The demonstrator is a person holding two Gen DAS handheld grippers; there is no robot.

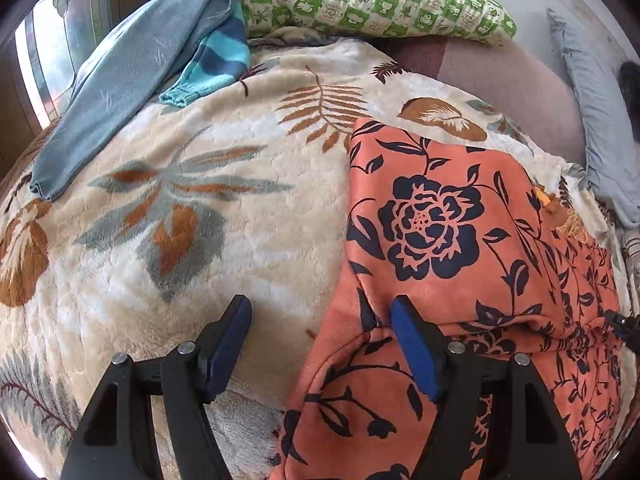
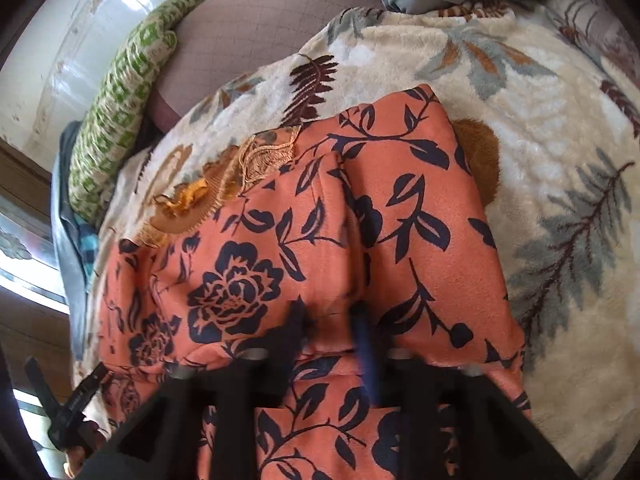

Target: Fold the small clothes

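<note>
An orange garment with a dark floral print (image 1: 460,240) lies folded over on a cream leaf-patterned blanket (image 1: 200,220). It fills the middle of the right wrist view (image 2: 320,240), with orange lace trim (image 2: 240,168) at its far edge. My left gripper (image 1: 320,312) is open at the garment's left edge; its right finger (image 1: 412,344) rests on the cloth, its left finger over the blanket. My right gripper (image 2: 332,320) is blurred, low over the garment, jaws slightly apart with a fold of cloth between them; whether it grips is unclear.
A blue-grey garment (image 1: 132,76) and a striped teal sleeve (image 1: 212,68) lie at the far left. A green patterned pillow (image 1: 372,0) and a mauve cushion (image 1: 508,84) lie at the back. A grey pillow (image 1: 600,120) lies at the right.
</note>
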